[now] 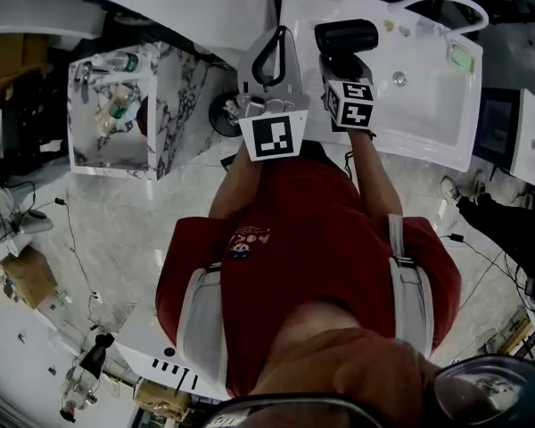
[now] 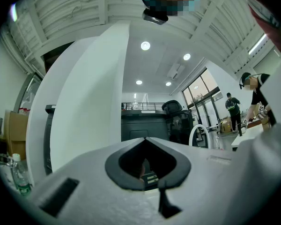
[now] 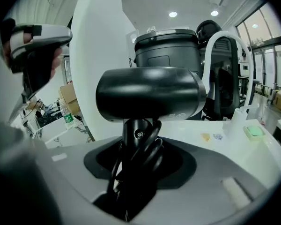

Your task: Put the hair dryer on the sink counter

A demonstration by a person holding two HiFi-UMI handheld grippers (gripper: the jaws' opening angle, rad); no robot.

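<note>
Clamps the hair dryer (image 3: 147,93) by its handle (coiled cord pinched in too) in the right gripper (image 3: 136,149), jaws half-closed round it, barrel up over the sink counter (image 1: 446,141), likely for a steady set-down. Leaves the left gripper (image 2: 145,142) shut, empty, aside.

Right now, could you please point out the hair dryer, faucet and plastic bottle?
hair dryer (image 3: 147,95), right gripper view, middle of black barrel.
faucet (image 3: 225,33), right gripper view, top of white arch.
plastic bottle (image 3: 67,117), right gripper view, its green label.
</note>
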